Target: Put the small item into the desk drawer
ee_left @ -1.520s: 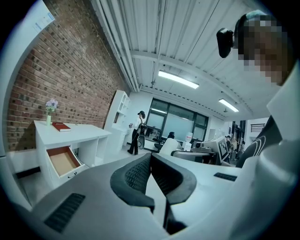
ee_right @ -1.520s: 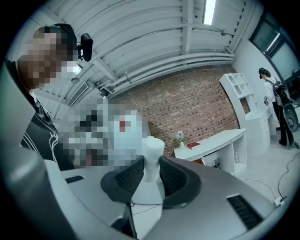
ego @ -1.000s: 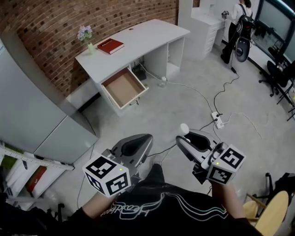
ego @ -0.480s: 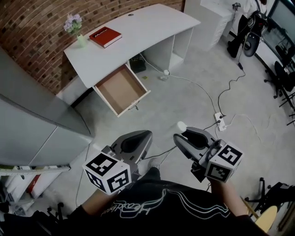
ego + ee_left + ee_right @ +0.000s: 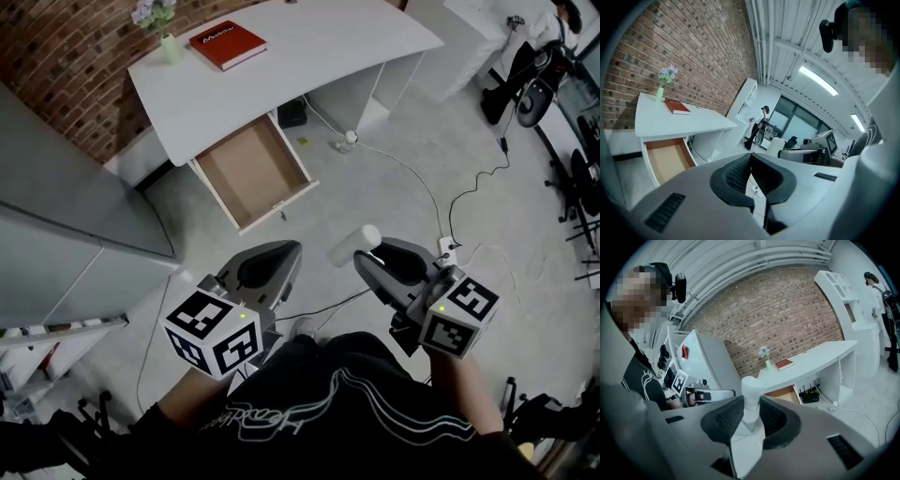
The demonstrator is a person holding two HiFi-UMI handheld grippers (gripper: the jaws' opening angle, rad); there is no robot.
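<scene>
Closer now than in the earlier head view, the white desk [image 5: 309, 47] fills the top of the frame, its open drawer [image 5: 251, 169] just ahead of both grippers. As before, the right gripper [image 5: 361, 255] is clamped partway closed on the small white item [image 5: 354, 245], which stands upright between its pads [image 5: 726, 418], lower end hidden there. The left gripper [image 5: 291, 251] holds nothing, jaws together. The flower vase [image 5: 159, 19] beside the red book [image 5: 228, 44] is now cut off by the top edge
</scene>
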